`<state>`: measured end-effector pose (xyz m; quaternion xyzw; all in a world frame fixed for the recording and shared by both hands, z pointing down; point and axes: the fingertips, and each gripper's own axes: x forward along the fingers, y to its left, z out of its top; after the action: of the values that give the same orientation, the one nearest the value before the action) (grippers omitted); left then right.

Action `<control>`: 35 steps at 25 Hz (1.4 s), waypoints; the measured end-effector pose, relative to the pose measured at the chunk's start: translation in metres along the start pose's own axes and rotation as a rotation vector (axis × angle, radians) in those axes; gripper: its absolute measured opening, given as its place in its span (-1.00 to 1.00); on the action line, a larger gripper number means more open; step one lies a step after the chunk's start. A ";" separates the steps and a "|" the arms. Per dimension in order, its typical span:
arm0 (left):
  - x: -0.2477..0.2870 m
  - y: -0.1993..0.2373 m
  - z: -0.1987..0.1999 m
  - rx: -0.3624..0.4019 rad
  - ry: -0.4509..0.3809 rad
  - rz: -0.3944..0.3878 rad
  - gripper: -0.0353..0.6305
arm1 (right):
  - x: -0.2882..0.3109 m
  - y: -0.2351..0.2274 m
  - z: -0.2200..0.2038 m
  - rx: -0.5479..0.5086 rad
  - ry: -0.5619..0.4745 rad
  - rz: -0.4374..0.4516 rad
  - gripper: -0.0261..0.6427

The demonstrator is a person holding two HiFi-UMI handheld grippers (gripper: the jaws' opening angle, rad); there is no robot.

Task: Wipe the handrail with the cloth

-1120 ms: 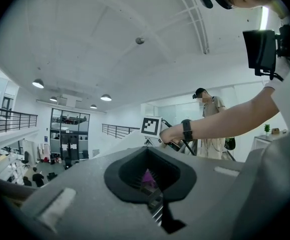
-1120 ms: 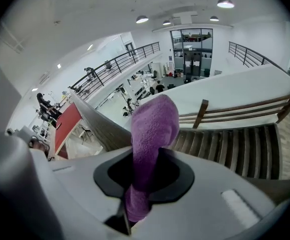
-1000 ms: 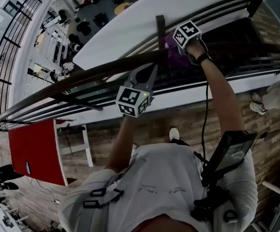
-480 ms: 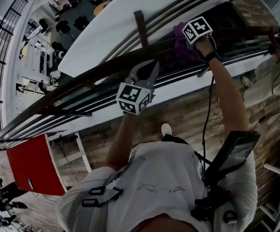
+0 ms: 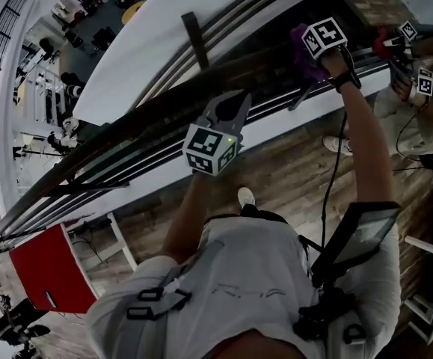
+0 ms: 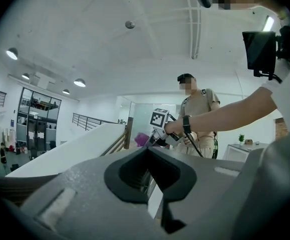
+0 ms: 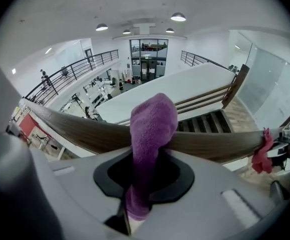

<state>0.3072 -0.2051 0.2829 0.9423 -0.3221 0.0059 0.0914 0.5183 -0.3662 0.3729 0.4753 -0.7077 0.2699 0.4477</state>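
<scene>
A dark wooden handrail point(image 5: 137, 118) runs from lower left to upper right in the head view. My right gripper point(image 5: 311, 51) is at its far right end, shut on a purple cloth point(image 5: 301, 45). The right gripper view shows the cloth point(image 7: 152, 124) rising from between the jaws and folded over the handrail point(image 7: 79, 134). My left gripper point(image 5: 235, 99) hovers close above the rail's middle, jaws together and holding nothing. From the left gripper view, the purple cloth point(image 6: 142, 139) and the right gripper's marker cube point(image 6: 160, 119) show ahead along the rail.
Beyond the rail is a drop to a lower floor with a white sloped wall point(image 5: 164, 43) and stairs point(image 7: 205, 121). Another person point(image 6: 197, 109) stands at the right end, holding grippers with a red cloth point(image 5: 384, 42) on the rail. A red panel point(image 5: 40, 271) stands below left.
My right gripper has slid the purple cloth rightward along the rail, farther from the left gripper. The other person's grippers and red cloth have come into view at right.
</scene>
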 end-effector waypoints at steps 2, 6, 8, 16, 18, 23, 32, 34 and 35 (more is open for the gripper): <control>0.009 -0.005 0.000 -0.003 0.006 -0.007 -0.90 | -0.004 -0.027 -0.001 0.015 -0.009 -0.038 -0.72; 0.013 -0.004 -0.005 -0.007 0.024 0.007 -0.89 | -0.008 -0.073 0.000 0.018 -0.020 -0.143 -0.73; 0.005 0.001 -0.004 -0.008 0.031 0.032 -0.89 | -0.012 -0.088 0.004 0.002 -0.014 -0.209 -0.73; -0.094 0.055 -0.008 -0.004 0.023 0.211 -0.89 | -0.005 -0.008 0.044 -0.317 0.039 -0.391 -0.73; -0.131 0.074 -0.010 -0.017 0.010 0.266 -0.89 | 0.005 0.061 0.065 -0.383 -0.014 -0.325 -0.73; -0.236 0.126 -0.004 -0.043 -0.019 0.424 -0.90 | 0.009 0.281 0.122 -0.508 -0.227 -0.027 -0.73; -0.437 0.190 -0.012 -0.071 -0.093 0.778 -0.90 | -0.010 0.606 0.128 -0.631 -0.405 0.442 -0.73; -0.478 0.197 -0.016 -0.085 -0.096 0.855 -0.90 | -0.019 0.662 0.123 -0.674 -0.445 0.525 -0.73; -0.497 0.201 -0.018 -0.093 -0.095 0.894 -0.90 | -0.024 0.690 0.120 -0.696 -0.472 0.569 -0.72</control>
<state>-0.2080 -0.0568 0.2994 0.7047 -0.7012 -0.0130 0.1073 -0.1543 -0.1751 0.3276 0.1342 -0.9391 0.0143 0.3161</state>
